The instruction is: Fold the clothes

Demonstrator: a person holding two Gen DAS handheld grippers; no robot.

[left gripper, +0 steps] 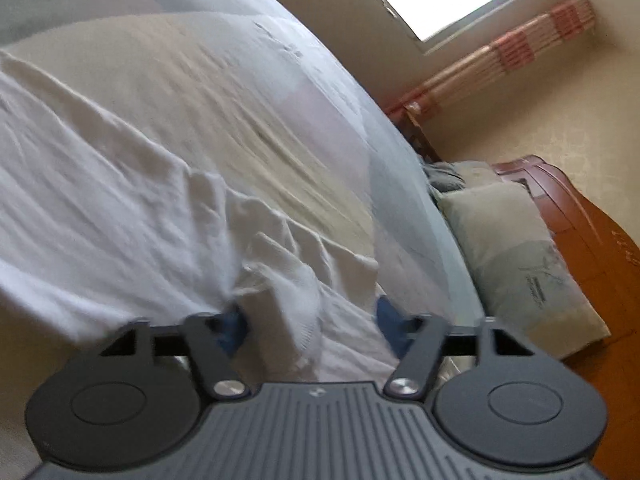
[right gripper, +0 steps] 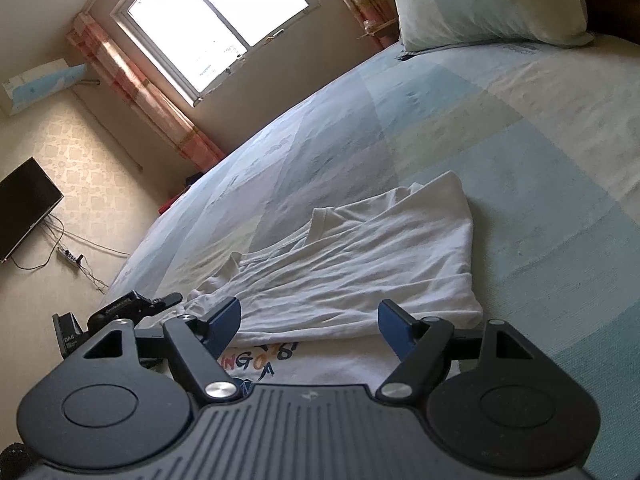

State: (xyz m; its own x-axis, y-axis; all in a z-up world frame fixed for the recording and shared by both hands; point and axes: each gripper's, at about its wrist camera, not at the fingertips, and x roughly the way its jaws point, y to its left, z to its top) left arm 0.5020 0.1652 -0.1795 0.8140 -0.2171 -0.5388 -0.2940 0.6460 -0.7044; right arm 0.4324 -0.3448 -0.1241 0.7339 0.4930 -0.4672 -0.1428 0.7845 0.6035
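left tool (left gripper: 308, 320) has a white shirt (left gripper: 120, 200) fold between its blue pads but isn't clamped, so bite deeper first; right tool (right gripper: 310, 326) hangs released over the bed (right gripper: 520, 160)

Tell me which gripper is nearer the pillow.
Right, though neither is close. The right gripper sits over the white shirt, the pillow far up the bed. The left gripper sits further left, shirt bunched between its fingers.

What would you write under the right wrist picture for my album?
Open right gripper hovering over a white shirt on the bed.
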